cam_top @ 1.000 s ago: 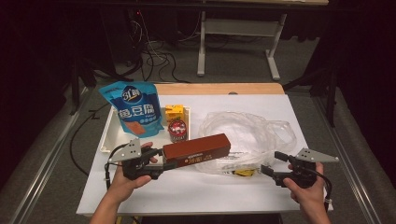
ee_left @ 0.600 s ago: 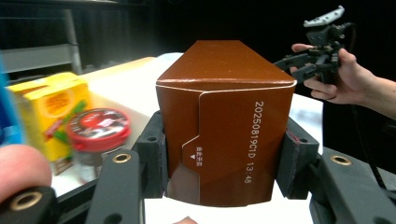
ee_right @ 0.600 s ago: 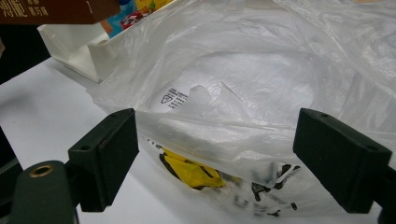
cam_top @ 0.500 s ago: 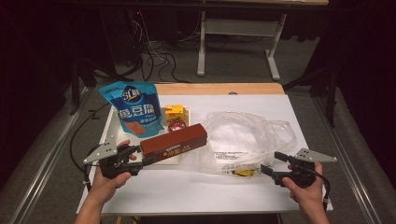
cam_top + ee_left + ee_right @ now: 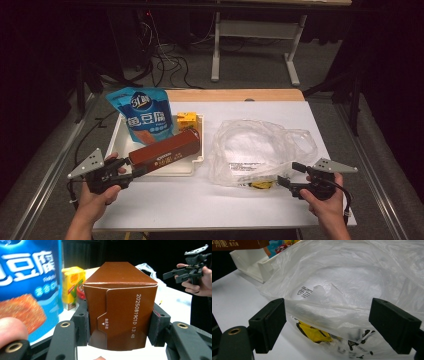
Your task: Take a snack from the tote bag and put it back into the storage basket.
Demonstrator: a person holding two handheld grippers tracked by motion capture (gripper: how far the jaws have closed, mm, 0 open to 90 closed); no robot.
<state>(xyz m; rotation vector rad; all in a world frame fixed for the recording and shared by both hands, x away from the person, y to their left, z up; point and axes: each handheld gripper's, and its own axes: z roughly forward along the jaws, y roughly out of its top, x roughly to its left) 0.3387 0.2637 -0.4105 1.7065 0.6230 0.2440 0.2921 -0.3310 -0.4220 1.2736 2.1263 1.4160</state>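
Left gripper clamps the brown box by one end, over the white tray near the tabletop's left edge. Right gripper open at the plastic bag mouth. Step: carrying. Next: bag needs holding open.

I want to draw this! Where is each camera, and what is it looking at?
High view: above the table, looking down; both hands and grippers show.
Left gripper view: on the left gripper, facing its brown box; black jaws show.
Right gripper view: on the right gripper, facing the plastic bag.
All share the box.
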